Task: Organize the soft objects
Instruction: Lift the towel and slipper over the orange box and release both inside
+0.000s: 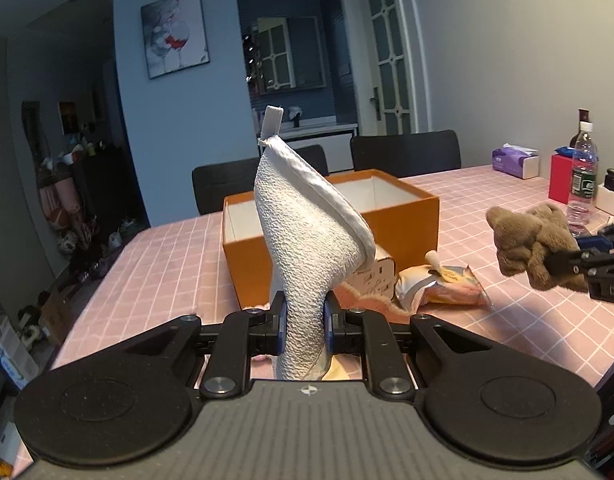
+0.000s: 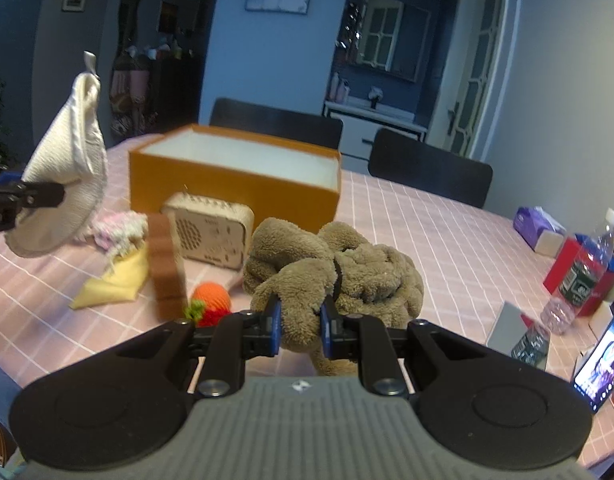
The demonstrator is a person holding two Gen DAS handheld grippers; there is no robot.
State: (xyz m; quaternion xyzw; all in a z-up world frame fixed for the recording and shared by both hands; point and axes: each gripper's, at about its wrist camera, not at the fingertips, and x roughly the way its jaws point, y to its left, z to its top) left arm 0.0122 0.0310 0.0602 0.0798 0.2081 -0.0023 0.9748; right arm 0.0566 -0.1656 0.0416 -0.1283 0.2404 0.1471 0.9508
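The left tool is clenched on a white pot holder, lifted upright; the right tool grips a brown plush toy. The orange box sits just ahead of both on the desk, the left tool looking nearer.

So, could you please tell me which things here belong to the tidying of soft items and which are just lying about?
Part of the job: white cloth, brown plush toy, orange box, knitted strawberry, yellow cloth.

Just lying about: small speaker, water bottle, tissue box, phone.
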